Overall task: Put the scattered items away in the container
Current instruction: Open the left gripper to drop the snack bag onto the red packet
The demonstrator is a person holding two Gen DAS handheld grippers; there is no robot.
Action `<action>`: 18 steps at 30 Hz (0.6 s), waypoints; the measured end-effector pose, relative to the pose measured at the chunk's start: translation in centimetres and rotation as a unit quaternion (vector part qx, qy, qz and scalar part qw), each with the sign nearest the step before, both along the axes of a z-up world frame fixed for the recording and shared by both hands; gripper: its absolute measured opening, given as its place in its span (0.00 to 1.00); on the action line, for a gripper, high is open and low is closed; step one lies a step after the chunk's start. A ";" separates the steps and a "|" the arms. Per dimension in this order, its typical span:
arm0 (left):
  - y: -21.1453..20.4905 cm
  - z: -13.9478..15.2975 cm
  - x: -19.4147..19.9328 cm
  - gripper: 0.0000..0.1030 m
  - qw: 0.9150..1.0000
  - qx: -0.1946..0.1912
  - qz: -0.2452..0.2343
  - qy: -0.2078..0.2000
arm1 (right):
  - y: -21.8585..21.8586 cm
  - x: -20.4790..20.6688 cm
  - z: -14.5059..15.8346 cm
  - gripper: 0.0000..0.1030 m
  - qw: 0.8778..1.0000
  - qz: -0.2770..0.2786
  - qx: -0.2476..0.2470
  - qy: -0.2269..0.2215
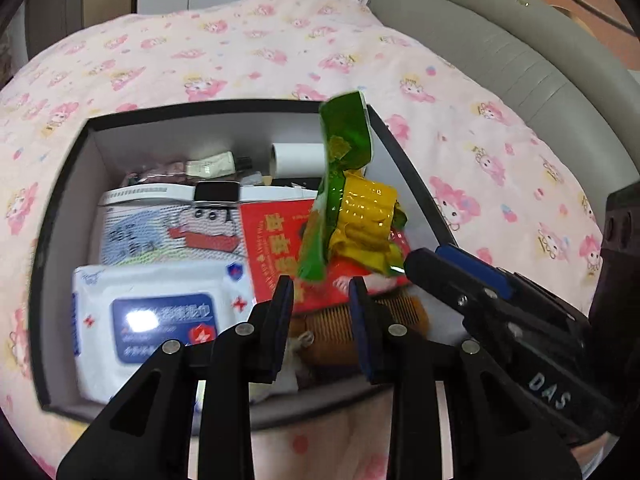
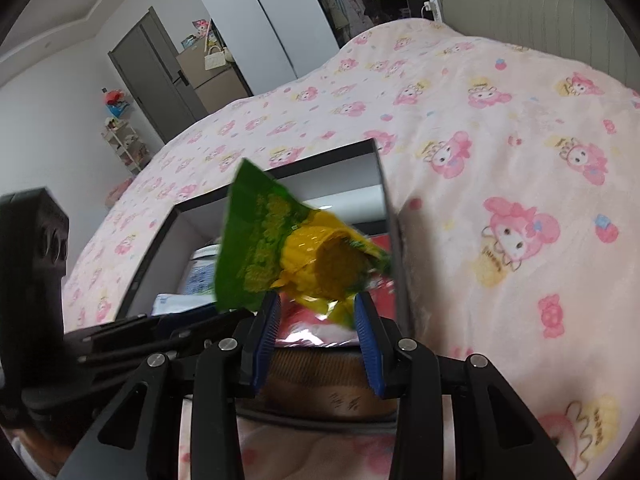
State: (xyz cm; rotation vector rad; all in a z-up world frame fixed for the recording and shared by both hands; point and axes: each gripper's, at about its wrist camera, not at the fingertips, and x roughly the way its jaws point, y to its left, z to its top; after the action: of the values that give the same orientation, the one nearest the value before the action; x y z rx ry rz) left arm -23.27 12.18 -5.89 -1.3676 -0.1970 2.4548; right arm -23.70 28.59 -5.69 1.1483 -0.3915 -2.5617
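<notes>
Right wrist view shows the right gripper point(image 2: 316, 312) open above the box point(image 2: 384, 184), green-yellow packet point(image 2: 280, 248) loose at its fingertips, left gripper point(image 1: 322, 296) also open, empty.

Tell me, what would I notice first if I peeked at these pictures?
A shiny green and yellow snack packet in mid-air over the black box, just ahead of the open right gripper. The box sits on a pink cartoon blanket and already holds a white pack of wipes and a red packet.
</notes>
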 end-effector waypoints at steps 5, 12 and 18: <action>-1.4 1.0 2.4 0.28 1.000 0.006 0.004 0.005 | -0.9 1.6 0.8 0.33 1.000 0.011 -0.006 0.010; -2.9 3.5 6.1 0.29 0.999 0.004 0.016 0.037 | -3.2 4.7 2.4 0.33 1.000 0.005 -0.004 0.020; -5.0 5.1 9.2 0.30 0.999 0.007 0.012 0.050 | -4.7 8.5 4.1 0.33 0.999 0.013 -0.012 0.033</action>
State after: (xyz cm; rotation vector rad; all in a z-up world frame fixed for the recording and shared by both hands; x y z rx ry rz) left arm -14.04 7.18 -0.82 -1.2404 -0.2074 2.5294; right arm -15.25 23.87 -1.62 1.0510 -0.3883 -2.5574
